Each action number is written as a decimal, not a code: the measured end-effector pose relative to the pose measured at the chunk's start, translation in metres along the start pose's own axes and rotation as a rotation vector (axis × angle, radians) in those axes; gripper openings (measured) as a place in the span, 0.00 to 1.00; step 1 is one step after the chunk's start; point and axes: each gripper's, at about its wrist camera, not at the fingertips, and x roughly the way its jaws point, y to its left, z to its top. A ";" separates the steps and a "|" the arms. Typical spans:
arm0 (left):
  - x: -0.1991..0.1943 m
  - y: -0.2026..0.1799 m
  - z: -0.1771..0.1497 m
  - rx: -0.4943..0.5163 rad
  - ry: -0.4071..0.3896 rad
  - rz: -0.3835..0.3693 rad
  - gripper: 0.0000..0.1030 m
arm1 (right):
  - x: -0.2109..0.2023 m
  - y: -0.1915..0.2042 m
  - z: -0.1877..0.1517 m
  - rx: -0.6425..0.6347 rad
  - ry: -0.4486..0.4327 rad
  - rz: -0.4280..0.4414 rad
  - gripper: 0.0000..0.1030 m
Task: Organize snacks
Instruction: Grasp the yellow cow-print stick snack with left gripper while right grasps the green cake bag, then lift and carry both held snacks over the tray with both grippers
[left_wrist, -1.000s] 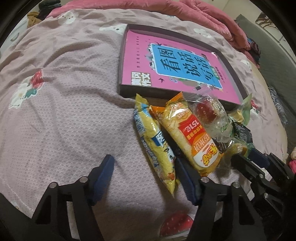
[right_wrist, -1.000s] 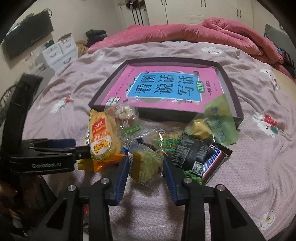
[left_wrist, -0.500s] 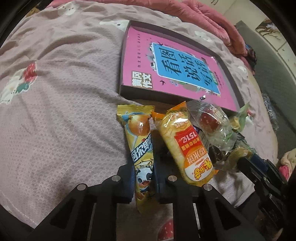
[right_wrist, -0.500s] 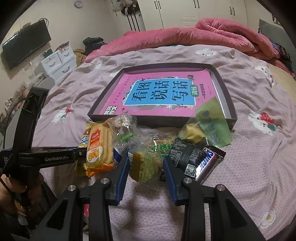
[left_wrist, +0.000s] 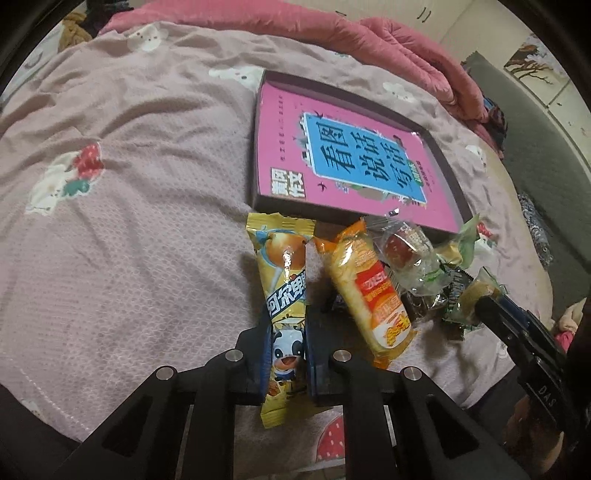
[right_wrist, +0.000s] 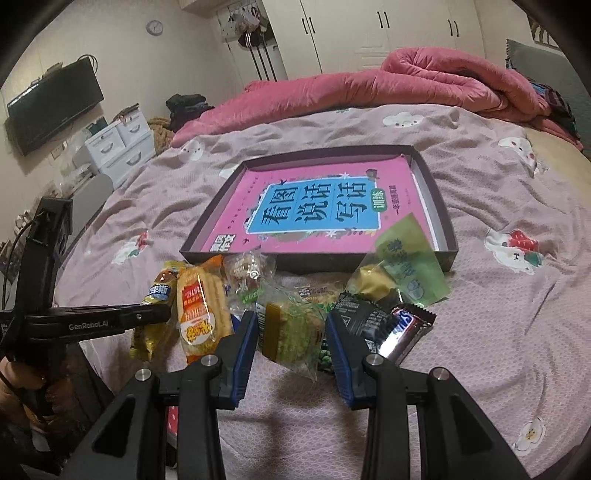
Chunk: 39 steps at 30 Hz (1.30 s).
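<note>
Left gripper (left_wrist: 287, 354): You have it clenched on the yellow pack (left_wrist: 284, 295), low on the pack. Its jaws have just been closing, with the pack between them.
Right gripper (right_wrist: 291, 354): You have it pinching the green cake (right_wrist: 291, 328), which is in a clear wrap.
Pile: The orange pack (right_wrist: 201, 314), black bar (right_wrist: 384, 325) and green bag (right_wrist: 410, 269) lie on the bed (right_wrist: 498, 332), just in front of the tray (right_wrist: 445, 225).
Tray: A pink book (right_wrist: 314, 210) lies in it. No snack is inside yet.
Done: Two snacks are grabbed.
Left: I think every snack must go in the tray. You have only started.
</note>
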 end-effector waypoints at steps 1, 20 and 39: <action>-0.003 0.001 -0.001 0.000 -0.005 0.002 0.15 | -0.001 0.000 0.000 0.000 -0.004 0.001 0.37; -0.028 -0.006 0.022 0.026 -0.093 -0.007 0.15 | -0.008 -0.014 0.033 0.026 -0.117 -0.033 0.37; 0.003 -0.043 0.086 0.067 -0.104 -0.022 0.15 | 0.019 -0.055 0.083 0.103 -0.175 -0.104 0.37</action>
